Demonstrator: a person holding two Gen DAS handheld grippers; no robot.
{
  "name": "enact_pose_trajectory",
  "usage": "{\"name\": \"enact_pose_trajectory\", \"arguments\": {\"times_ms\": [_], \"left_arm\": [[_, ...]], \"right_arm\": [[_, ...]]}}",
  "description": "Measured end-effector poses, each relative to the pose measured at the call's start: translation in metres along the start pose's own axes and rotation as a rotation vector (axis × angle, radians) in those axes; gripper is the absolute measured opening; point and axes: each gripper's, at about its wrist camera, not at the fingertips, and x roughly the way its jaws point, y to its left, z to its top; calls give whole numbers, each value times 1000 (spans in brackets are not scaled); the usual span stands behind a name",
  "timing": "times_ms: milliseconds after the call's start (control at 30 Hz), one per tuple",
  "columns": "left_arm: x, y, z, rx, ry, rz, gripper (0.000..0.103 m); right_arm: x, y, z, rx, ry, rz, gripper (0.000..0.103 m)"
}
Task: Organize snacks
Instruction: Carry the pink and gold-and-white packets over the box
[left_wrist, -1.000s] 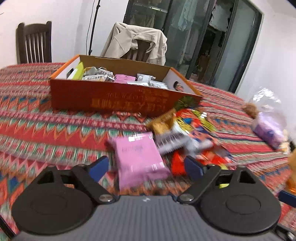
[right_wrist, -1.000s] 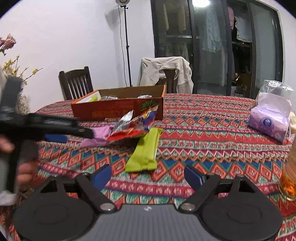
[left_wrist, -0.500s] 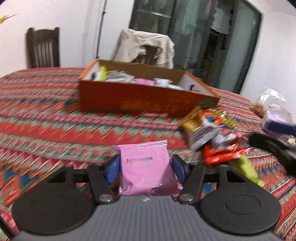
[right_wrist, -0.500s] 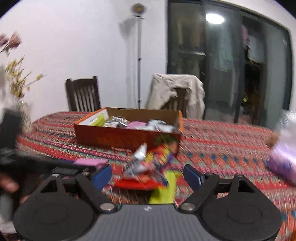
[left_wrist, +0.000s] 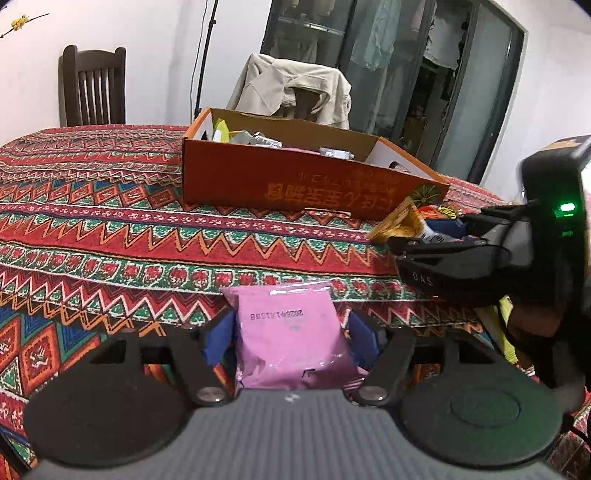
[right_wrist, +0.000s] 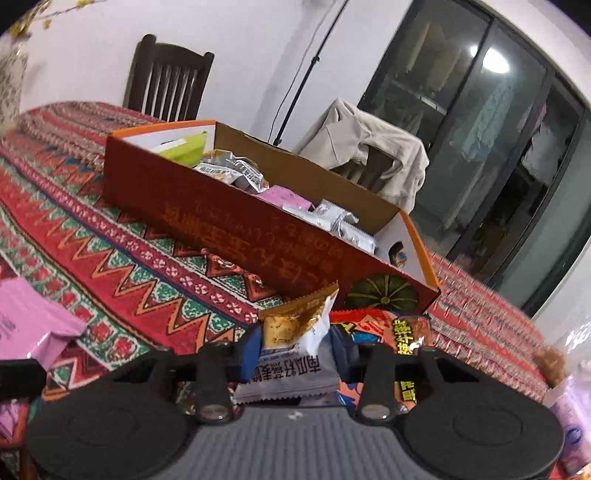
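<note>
Patterned cloth covers the worktop (left_wrist: 92, 229). Left claw (left_wrist: 290, 334) grips the pink packet (left_wrist: 291, 343) at both side edges; right claw (right_wrist: 295, 350) grips the white-and-gold snack bag (right_wrist: 295, 343). Both packs appear light, soft and slippery: hold mid-body. Beyond stands the orange box (right_wrist: 229, 214).
</note>
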Motion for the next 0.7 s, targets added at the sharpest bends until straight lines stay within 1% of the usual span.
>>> {"name": "enact_pose_trajectory", "arguments": {"times_ms": [33,67,133,167,267,367,433,533,700], "left_arm": [[-1,0,-1,-1,-1,-7,68],[-2,0,-2,0,-2,-9,62],[-6,-1,-3,2,3,-9,61],[-10,-2,-4,-2,3,-13,61],[-29,-5,-11,-12,1,-44,61],[-47,-10,-21,-12,15,-57,61],[-54,-15,-26,-15,20,-55,61],[-62,-23,-29,-10,14,-52,61],[-74,-41,-30,18,-7,-46,61]], "right_arm": [[-6,-1,0,12,-6,33,38],[-13,-3,-1,34,-10,82,38],[-30,-9,-5,106,-10,177,38],[-39,-10,-9,130,-15,208,38],[-71,-11,-24,192,-18,264,38],[-101,-15,-49,255,-5,317,38],[-116,-16,-68,289,17,330,38],[-129,-19,-87,321,36,318,38],[-149,-32,-101,343,6,304,38]]}}
